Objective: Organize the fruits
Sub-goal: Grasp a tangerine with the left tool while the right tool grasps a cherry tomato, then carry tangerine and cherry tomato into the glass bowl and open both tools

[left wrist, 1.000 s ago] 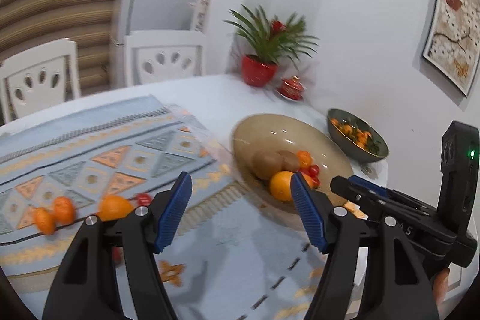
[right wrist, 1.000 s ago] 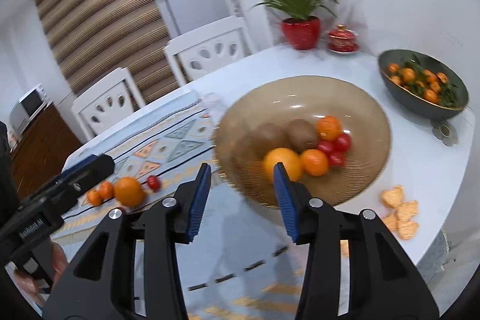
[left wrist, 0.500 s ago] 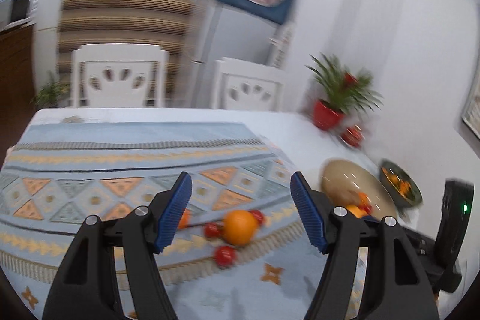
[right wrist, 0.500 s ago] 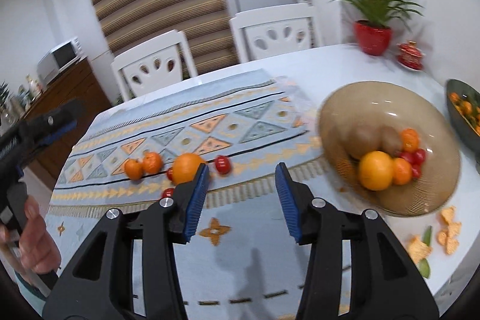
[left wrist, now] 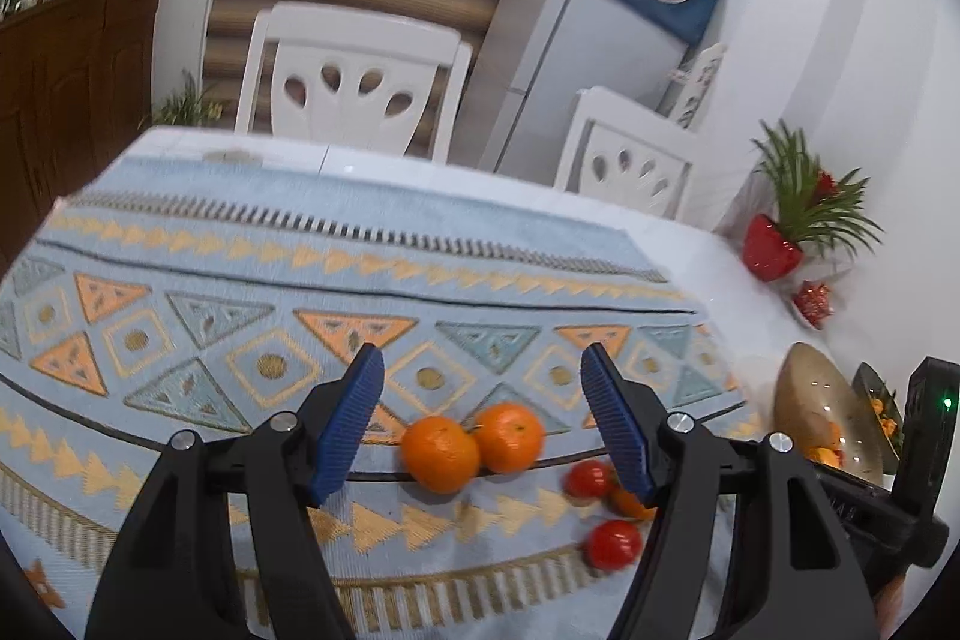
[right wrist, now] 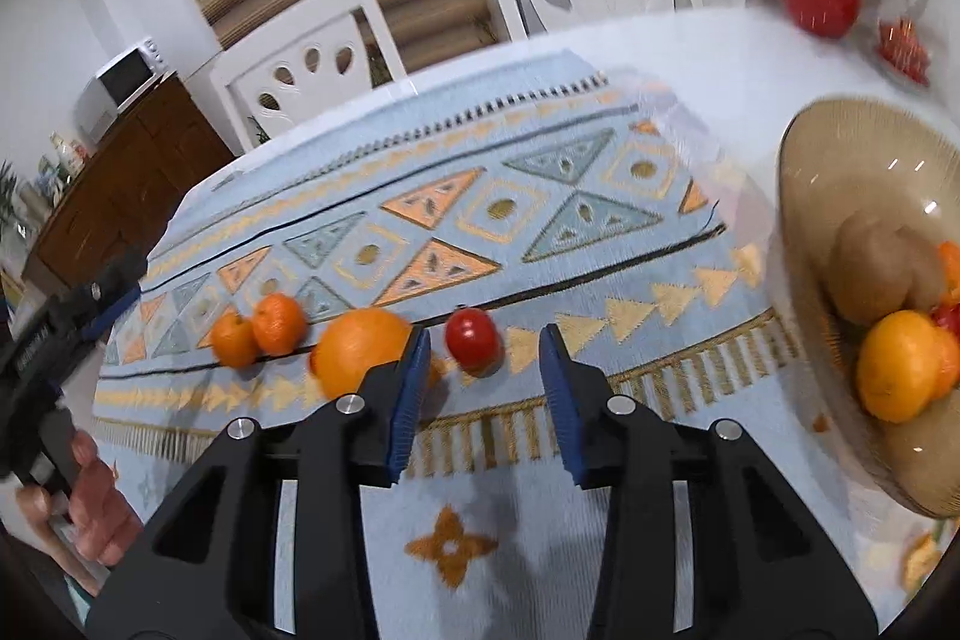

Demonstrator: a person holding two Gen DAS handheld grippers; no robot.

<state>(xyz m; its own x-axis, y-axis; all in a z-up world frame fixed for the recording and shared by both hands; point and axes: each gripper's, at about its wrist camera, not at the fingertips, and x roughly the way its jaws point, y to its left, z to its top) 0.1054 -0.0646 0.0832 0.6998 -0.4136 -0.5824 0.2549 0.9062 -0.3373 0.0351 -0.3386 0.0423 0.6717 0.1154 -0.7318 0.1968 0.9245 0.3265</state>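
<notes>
My left gripper is open and empty, just above two small mandarins on the patterned tablecloth. Two red tomatoes lie by its right finger. My right gripper is open and empty, with a red tomato between and just beyond its fingertips. A large orange lies beside its left finger, and the mandarins lie further left. The brown glass fruit bowl at the right holds kiwis, oranges and tomatoes.
White chairs stand behind the table. A red plant pot and a small red dish stand at the table's far right. A dark bowl of small fruit sits past the glass bowl. The left-hand gripper body shows at the left edge.
Both grippers have swung left, away from the bowl, and dropped close to the loose fruit on the cloth. Both stay open.
</notes>
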